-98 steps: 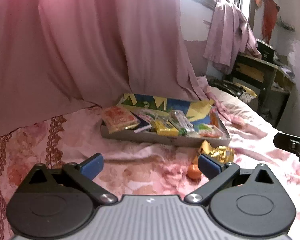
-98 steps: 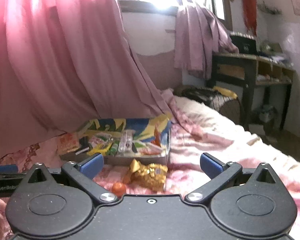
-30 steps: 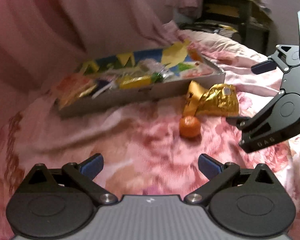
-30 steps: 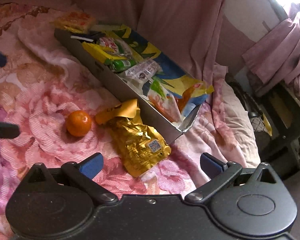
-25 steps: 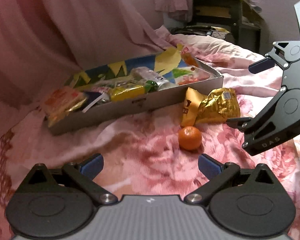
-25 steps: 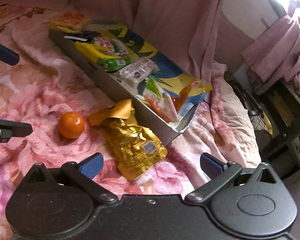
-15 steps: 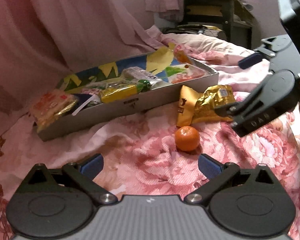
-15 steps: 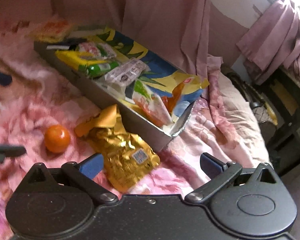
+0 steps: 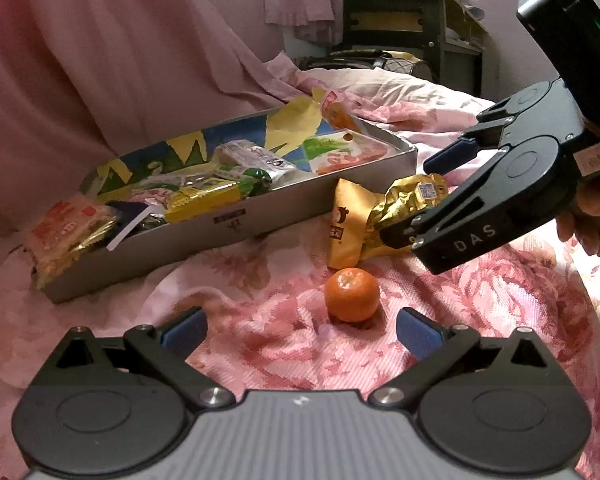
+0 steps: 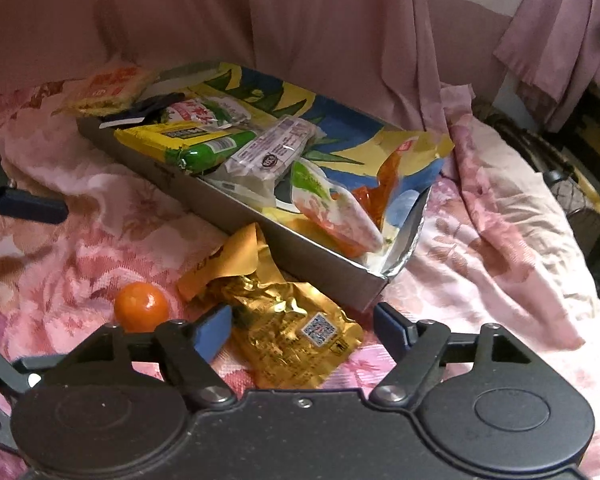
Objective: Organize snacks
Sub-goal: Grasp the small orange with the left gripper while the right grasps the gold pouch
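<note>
**Right jaws closing around a gold snack packet on the bed**

A bed covered with a pink flowered bedspread [image 9: 260, 280] holds a long shallow grey tray [image 9: 228, 226] lined with blue and yellow paper. The tray is crowded with snack packets: a yellow bar [image 10: 160, 136], a green-ended tube [image 10: 208, 152], a clear white wrapper [image 10: 276, 152], and a pink and green pouch [image 10: 336, 216] leaning near the right end. An orange-red biscuit pack [image 9: 70, 220] rests over the tray's left end.

Outside the tray, just in front of its near wall, lies a crinkled gold foil packet [image 10: 288, 328] with a small printed code square. A small mandarin orange [image 9: 352, 294] sits on the bedspread just beside the packet's flat end.

The right gripper [image 10: 302, 330] points down at the gold packet. Its blue-padded jaws are closing, with the packet lying between them; in the right wrist view the left pad looks to be at the packet's edge, while the right pad stands a little clear, so the packet is not yet clamped. In the left wrist view, the near finger overlaps the packet's crumpled end. Fingers of the person's hand [image 9: 592, 220] wrap the handle behind it.

The left gripper [image 9: 300, 330] hovers low over the bedspread with its jaws wide apart and nothing held. The orange lies just beyond the gap between the tips, nearer the right pad.

Pink curtains [image 10: 260, 20] hang behind the tray.
</note>
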`<move>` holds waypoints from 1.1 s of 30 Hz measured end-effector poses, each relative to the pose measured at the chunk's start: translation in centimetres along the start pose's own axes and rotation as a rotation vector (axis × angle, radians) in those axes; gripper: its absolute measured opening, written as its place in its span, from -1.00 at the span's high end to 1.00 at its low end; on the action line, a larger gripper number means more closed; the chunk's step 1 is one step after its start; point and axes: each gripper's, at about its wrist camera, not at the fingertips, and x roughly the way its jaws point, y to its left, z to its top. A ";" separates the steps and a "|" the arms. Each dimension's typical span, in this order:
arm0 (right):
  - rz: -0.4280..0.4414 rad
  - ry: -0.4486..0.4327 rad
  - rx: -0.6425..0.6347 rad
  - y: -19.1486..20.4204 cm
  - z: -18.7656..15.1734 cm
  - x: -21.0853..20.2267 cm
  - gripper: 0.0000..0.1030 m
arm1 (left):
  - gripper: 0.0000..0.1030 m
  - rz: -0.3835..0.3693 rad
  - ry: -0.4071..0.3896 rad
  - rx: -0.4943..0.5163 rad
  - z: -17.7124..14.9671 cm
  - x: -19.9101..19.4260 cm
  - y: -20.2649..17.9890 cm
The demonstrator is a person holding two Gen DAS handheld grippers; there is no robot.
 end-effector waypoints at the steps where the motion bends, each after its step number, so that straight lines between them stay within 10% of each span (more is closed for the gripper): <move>1: 0.003 0.000 0.000 0.1 0.0 0.1 -0.50 | -0.99 -0.002 0.002 -0.004 0.0 0.1 0.0; 17: 0.008 0.062 -0.013 0.4 0.4 0.6 -0.34 | -0.97 -0.032 0.008 -0.044 -0.1 1.0 0.4; 33: 0.035 0.135 0.099 -1.1 0.5 0.9 -0.34 | -0.28 -0.158 -0.057 -0.016 0.7 1.7 -0.4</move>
